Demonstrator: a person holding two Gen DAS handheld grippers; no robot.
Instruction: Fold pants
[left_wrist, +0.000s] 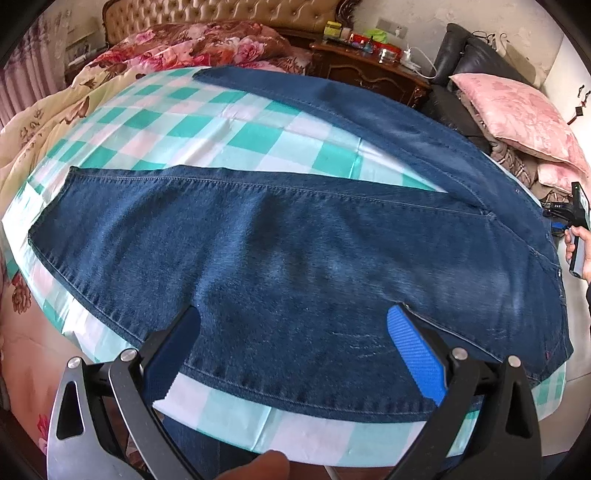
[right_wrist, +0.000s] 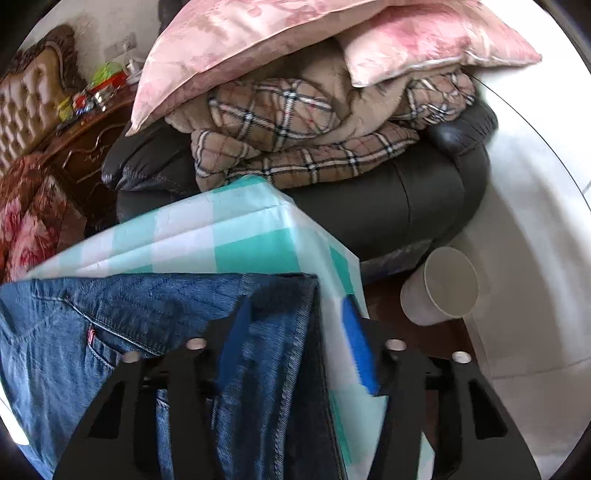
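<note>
Blue jeans (left_wrist: 295, 258) lie flat on a table with a green-and-white checked cloth (left_wrist: 207, 122), legs spread apart toward the left and back. My left gripper (left_wrist: 295, 332) is open above the near leg, its blue pads (left_wrist: 417, 354) wide apart. In the right wrist view the waistband end of the jeans (right_wrist: 147, 332) lies at the table's corner. My right gripper (right_wrist: 295, 332) is open over the waistband edge, one blue pad (right_wrist: 358, 350) over the checked cloth (right_wrist: 240, 240). The right gripper also shows at the right edge of the left wrist view (left_wrist: 576, 221).
A bed with floral bedding (left_wrist: 184, 48) is behind the table. A dark armchair (right_wrist: 406, 206) with pink pillows (right_wrist: 258, 44) and a plaid blanket (right_wrist: 295, 140) stands beside the table corner. A white paper cup (right_wrist: 443, 288) lies on a low surface by the chair.
</note>
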